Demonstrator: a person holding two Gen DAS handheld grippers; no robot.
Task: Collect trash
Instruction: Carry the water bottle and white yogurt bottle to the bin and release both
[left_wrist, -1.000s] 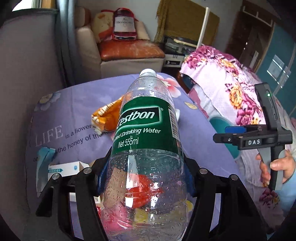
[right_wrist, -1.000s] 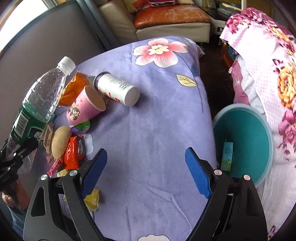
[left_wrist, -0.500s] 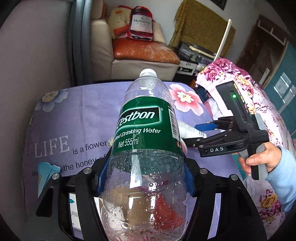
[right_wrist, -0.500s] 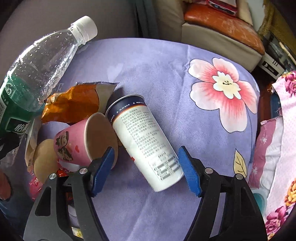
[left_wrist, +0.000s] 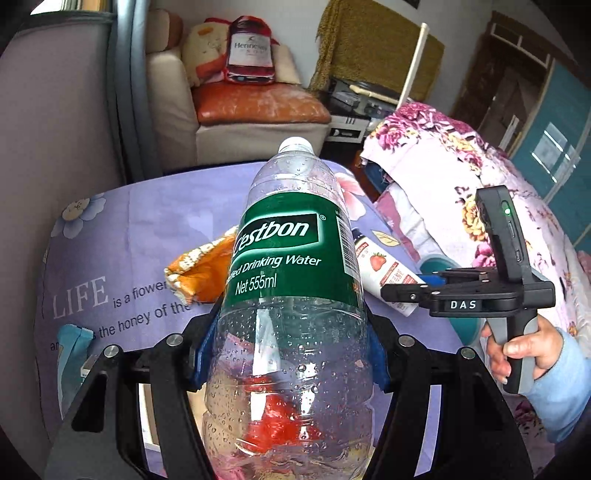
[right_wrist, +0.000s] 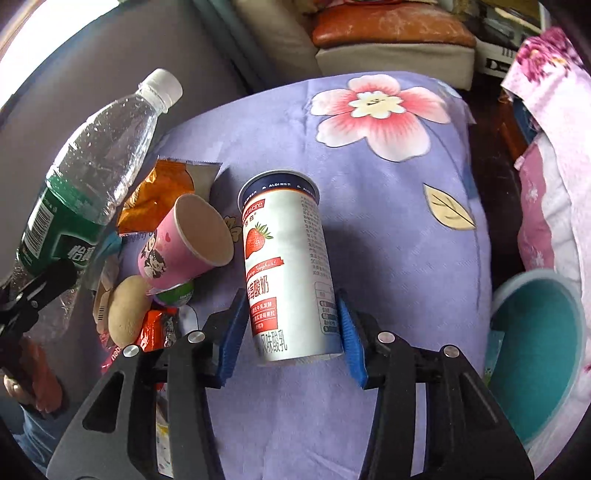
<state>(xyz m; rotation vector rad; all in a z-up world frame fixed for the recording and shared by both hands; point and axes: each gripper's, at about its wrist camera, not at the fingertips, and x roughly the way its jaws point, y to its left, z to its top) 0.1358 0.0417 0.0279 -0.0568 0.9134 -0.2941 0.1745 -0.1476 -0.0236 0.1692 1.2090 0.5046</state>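
Right tongs (right_wrist: 291, 332), just closing, straddle the near end of the yoghurt can (right_wrist: 286, 273) lying on the counter (right_wrist: 406, 236), long axis running away, pads about touching; left tongs (left_wrist: 291, 354) clamp the water bottle (left_wrist: 295, 258), raised at left.

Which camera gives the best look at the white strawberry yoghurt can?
The right wrist view: the white strawberry yoghurt can lies whole there, between the right gripper's blue pads. The left wrist view shows only a part beside the clear plastic water bottle.
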